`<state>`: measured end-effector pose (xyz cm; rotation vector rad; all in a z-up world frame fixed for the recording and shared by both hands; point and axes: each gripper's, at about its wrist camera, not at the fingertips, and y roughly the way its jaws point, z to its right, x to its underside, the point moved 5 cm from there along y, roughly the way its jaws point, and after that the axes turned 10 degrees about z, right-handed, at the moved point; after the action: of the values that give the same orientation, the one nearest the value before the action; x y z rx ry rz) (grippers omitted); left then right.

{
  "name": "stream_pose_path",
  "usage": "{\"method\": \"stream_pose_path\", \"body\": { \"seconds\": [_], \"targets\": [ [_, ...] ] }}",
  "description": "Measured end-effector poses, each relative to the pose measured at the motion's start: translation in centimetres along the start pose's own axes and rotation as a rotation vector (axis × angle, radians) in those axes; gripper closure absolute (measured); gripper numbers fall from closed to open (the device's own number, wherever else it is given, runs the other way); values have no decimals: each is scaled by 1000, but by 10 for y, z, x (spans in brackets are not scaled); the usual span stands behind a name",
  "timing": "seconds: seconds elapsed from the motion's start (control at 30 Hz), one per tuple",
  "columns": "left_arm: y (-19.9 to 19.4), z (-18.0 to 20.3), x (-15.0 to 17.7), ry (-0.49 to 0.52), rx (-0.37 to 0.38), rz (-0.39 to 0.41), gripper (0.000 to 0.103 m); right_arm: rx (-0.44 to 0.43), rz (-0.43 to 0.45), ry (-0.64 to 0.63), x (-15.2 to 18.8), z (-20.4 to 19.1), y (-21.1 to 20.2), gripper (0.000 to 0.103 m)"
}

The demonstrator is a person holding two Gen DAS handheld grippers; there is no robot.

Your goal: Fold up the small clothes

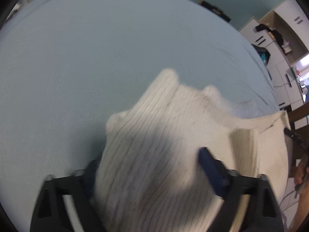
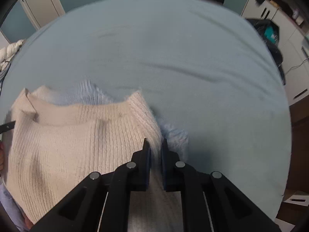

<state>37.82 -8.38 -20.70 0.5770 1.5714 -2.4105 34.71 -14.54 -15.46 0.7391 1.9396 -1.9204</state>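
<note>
A cream ribbed knit sweater (image 1: 164,131) hangs bunched in front of the left wrist camera, above a pale blue bed sheet (image 1: 96,48). My left gripper (image 1: 150,160) has its fingers spread wide, and the cloth drapes between and over them; only the right blue pad (image 1: 210,166) shows plainly. In the right wrist view the same sweater (image 2: 77,135) spreads to the left with its neckline toward the bed. My right gripper (image 2: 154,145) is shut on the sweater's right edge. A blurred pale blue knit part (image 2: 173,133) shows beside that edge.
The bed sheet (image 2: 193,67) fills most of both views, with a few creases. White cupboards and a dark bag (image 2: 268,31) stand at the right. A white door (image 2: 42,2) is at the far left, with a rolled white duvet (image 2: 9,52) beside the bed.
</note>
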Motion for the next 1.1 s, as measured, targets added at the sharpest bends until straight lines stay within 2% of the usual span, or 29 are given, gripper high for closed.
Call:
{"method": "stream_pose_path", "body": {
  "seconds": [0.03,0.07,0.13,0.23,0.33,0.37,0.4,0.47,0.5,0.53,0.63,0.7,0.77,0.83,0.9,0.93,0.97,1.0,1.03,1.07,1.1],
  "targets": [
    [-1,2,-3,-4,-10,28,52,-20,43,19,-4,-1,-8,98],
    [-2,4,-6,-11,-4,41,67,-35,102,38,-12,3,-20,98],
    [-10,4,-11,-32,28,88,77,-46,191,39,-20,4,-35,99],
    [-37,-7,-23,-108,83,209,81,-34,282,47,-35,-5,-42,99],
    [-54,-29,-29,-223,103,303,84,-45,320,92,-50,0,-32,99],
    [-57,-38,-31,-271,100,337,91,-37,327,97,-53,-2,-30,99],
    [-61,-48,-33,-327,97,377,92,-29,336,105,-50,0,-29,99],
    [-67,-66,-39,-446,123,422,92,-14,351,140,-49,13,-28,99],
    [-62,-67,-42,-470,141,425,92,-20,359,158,-48,12,-26,99],
    [-51,-60,-51,-440,114,424,92,-25,357,164,-46,12,-17,99],
    [-47,-45,-66,-345,-2,454,93,50,321,139,-52,9,-1,99],
    [-43,-46,-74,-366,-29,467,93,104,293,179,-53,17,12,99],
    [-26,-44,-82,-397,-38,434,93,141,232,251,-47,32,31,99],
    [-15,-40,-85,-346,-95,401,92,195,155,271,-31,44,61,99],
    [9,-38,-79,-285,-206,318,90,226,71,257,-13,49,89,98],
    [14,-37,-67,-276,-237,284,84,225,40,266,-3,51,100,96],
    [23,-36,-63,-272,-257,224,78,207,18,275,4,51,106,90],
    [24,-36,-60,-285,-256,195,75,196,4,284,10,53,110,87],
    [19,-37,-60,-322,-235,199,66,195,22,293,11,56,105,72],
    [9,-39,-62,-375,-191,206,45,186,35,313,10,61,98,51],
    [-2,-40,-64,-410,-154,220,33,184,43,343,9,68,87,43]
  ]
}}
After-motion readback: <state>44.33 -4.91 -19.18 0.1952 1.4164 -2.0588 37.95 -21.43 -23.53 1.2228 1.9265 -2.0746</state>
